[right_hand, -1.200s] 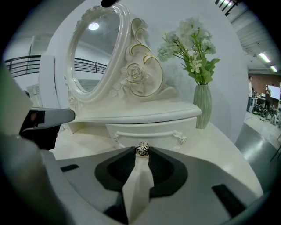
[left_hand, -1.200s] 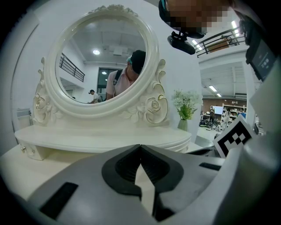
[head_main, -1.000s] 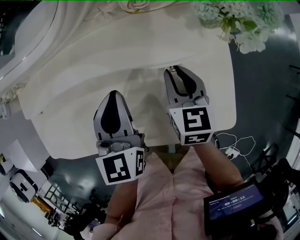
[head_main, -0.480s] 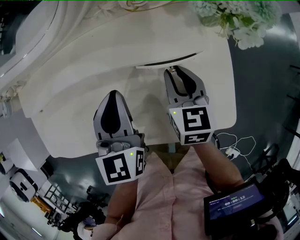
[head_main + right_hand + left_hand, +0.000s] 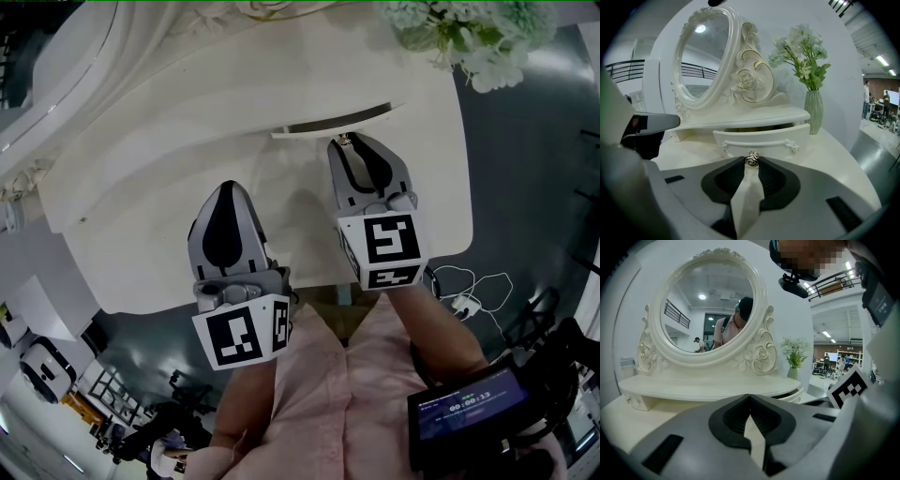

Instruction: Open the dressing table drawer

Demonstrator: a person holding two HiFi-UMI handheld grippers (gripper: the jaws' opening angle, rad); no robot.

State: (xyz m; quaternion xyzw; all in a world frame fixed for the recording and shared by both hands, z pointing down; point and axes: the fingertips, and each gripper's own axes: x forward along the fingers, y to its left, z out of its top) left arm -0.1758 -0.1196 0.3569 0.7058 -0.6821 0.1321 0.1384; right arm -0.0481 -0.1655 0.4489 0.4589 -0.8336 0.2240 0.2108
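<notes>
The white dressing table (image 5: 141,253) carries a small drawer (image 5: 759,140) under its mirror shelf, pulled partly out; in the head view a dark gap (image 5: 333,121) runs along its top. My right gripper (image 5: 751,161) is shut on the drawer's silver rose-shaped knob (image 5: 751,158), right at the jaw tips. Seen from the head view, that gripper (image 5: 345,141) reaches to the drawer front. My left gripper (image 5: 227,187) hovers over the tabletop to the left and nearer the person, shut with nothing in it (image 5: 750,397).
An oval mirror (image 5: 710,310) in a carved frame stands at the back. A vase of pale flowers (image 5: 813,110) stands on the table just right of the drawer. A handheld screen (image 5: 464,412) and floor cables (image 5: 464,291) are at lower right, past the table's edge.
A dark gap has appeared along the drawer's top and widened slightly, so the drawer stands further out. Both grippers sit at the same spots in the picture.
</notes>
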